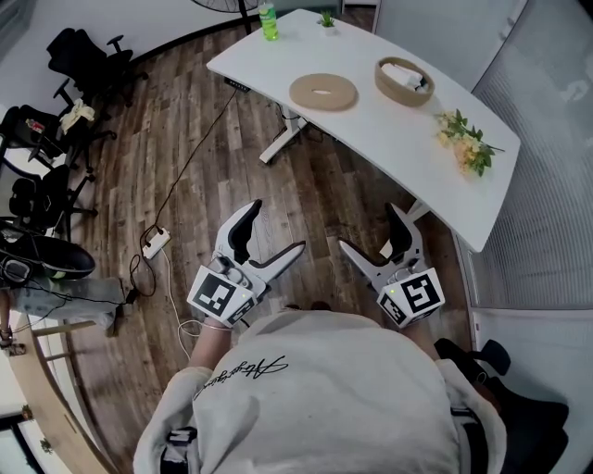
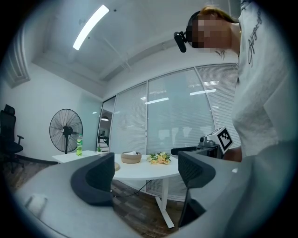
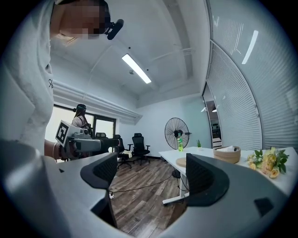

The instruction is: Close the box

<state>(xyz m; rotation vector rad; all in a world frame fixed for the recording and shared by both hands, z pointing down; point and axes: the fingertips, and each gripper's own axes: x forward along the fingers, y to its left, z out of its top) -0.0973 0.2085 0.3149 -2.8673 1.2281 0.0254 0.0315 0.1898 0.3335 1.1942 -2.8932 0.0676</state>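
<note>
On the white curved-top table (image 1: 371,120) at the far side of the head view stands the round tan box (image 1: 405,81), open, with something white lying in it. Its flat round tan lid (image 1: 323,92) lies on the tabletop just to the left of it, apart from it. Further along the same table stand a green bottle (image 1: 268,20) and a small potted plant (image 1: 326,18) at the far end, and a bunch of yellow flowers (image 1: 466,139) lies at the near right end. Both tools are held low, close to the person's pale sweatshirt (image 1: 315,389), over the wood-plank floor (image 1: 185,157) and well short of the table. The left gripper (image 1: 276,227) has its jaws spread wide, and its own view shows only floor and table between them. The right gripper (image 1: 370,227) is likewise spread, with nothing in the gap. Black office chairs (image 1: 88,56) stand at the left of the room, a white power strip (image 1: 156,243) lies on the floor near the left gripper, and a black pedestal fan (image 2: 66,130) stands beyond the table.
</note>
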